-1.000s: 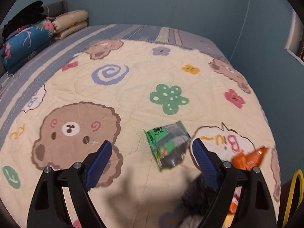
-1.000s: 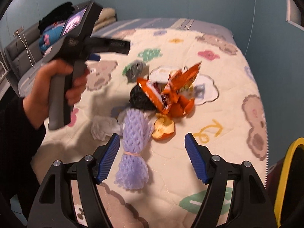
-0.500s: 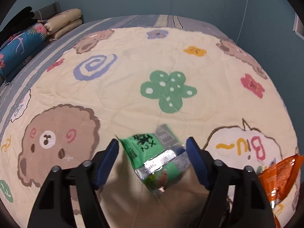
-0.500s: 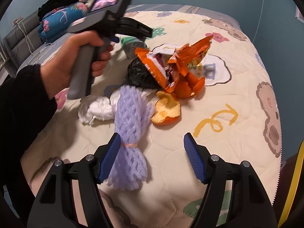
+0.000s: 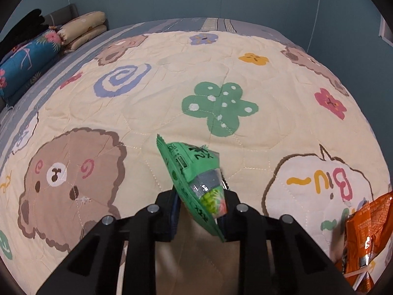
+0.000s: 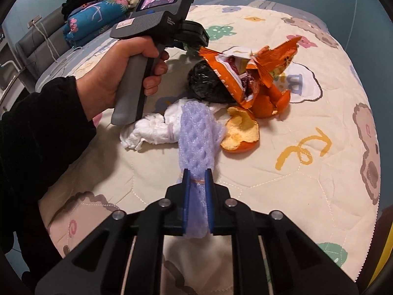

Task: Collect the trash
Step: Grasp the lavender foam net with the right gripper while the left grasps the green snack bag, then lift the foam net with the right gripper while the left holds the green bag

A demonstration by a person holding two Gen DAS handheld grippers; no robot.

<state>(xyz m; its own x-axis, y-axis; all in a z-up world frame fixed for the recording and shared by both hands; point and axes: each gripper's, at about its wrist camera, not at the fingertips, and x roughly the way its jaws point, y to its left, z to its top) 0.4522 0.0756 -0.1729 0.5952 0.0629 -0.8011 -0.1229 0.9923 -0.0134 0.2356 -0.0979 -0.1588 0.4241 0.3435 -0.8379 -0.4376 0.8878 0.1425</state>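
A green snack wrapper (image 5: 194, 164) stands buckled on edge between the jaws of my left gripper (image 5: 200, 201), which are closing and press on its lower end. My right gripper (image 6: 197, 179) is also closing, its blue pads (image 6: 186, 184) squeezing the tied end of a purple foam net (image 6: 199, 127). Just beyond the net lie a crumpled white tissue (image 6: 147, 132), orange peels (image 6: 240, 132), a torn orange snack bag (image 6: 248, 73) and a black plastic bag (image 6: 203, 83). A hand (image 6: 118, 78) holds the left gripper's handle in the right wrist view; its fingertips are hidden behind the orange bag.
Everything lies on a cream cartoon quilt (image 5: 172, 73) on a bed. A blue floral pillow (image 5: 24, 64), a beige folded pillow (image 5: 83, 32) and a black garment (image 5: 22, 27) sit at the bed's head. A blue wall stands close behind; something yellow (image 6: 383, 258) is past the bed's right edge.
Both grippers came down and their jaws closed. The left took hold of the green wrapper, which tipped up on edge; the right closed on the purple foam net.
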